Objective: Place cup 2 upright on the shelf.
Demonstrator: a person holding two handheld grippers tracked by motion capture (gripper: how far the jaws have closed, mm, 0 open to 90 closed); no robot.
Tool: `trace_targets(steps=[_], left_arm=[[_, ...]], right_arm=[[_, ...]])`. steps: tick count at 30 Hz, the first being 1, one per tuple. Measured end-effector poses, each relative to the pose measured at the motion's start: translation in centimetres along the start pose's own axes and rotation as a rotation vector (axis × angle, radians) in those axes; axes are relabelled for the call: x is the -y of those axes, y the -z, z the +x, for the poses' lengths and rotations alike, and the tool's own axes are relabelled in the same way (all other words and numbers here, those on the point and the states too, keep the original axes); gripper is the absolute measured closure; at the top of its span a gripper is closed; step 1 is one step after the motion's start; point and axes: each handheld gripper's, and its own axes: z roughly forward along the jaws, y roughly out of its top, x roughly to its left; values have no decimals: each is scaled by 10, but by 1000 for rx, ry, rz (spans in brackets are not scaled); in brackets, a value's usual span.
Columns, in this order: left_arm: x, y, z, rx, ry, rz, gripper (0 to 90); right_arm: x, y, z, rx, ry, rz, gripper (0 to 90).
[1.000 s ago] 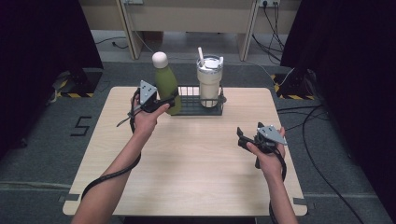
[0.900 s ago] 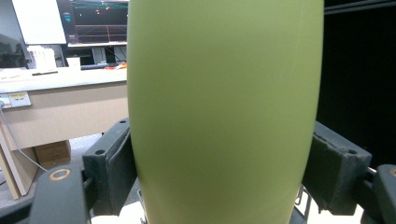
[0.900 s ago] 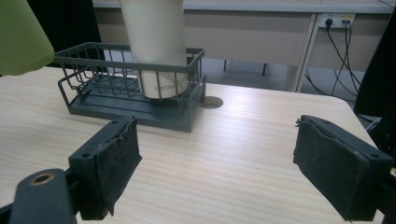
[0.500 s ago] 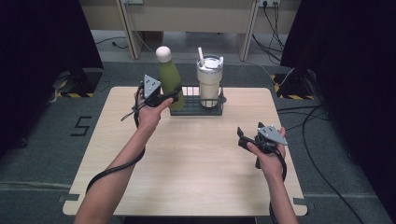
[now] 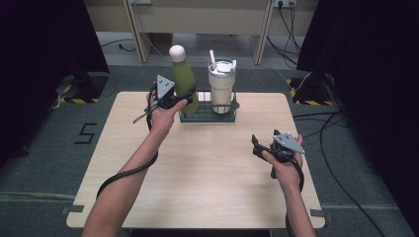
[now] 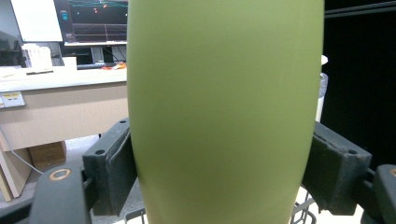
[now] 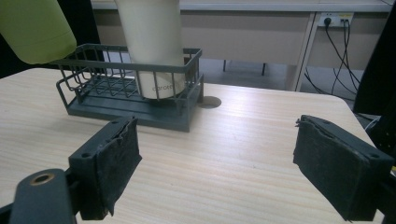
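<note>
Green bottle (image 5: 184, 79) clamped by left gripper (image 5: 185, 95) fingers.

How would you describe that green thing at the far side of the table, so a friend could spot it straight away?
Start at the wooden table and look to its far edge, where a dark wire rack stands. At the rack's left end, the left gripper is clamped on an olive-green bottle, its base raised above the rack. Its neighbour, a cream tumbler with a straw, stands in the rack; the bottle is slimmer, green, with a round white cap.
</note>
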Motion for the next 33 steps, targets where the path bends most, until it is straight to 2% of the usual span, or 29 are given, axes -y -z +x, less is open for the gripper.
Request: trace_targets(steps=[17, 33], left_arm=[[-9, -22, 0, -9, -1, -2, 205], [-4, -42, 9, -40, 6, 21, 205]], right_arm=[[2, 0, -3, -3, -9, 4, 144], [4, -1, -5, -4, -15, 12, 145]])
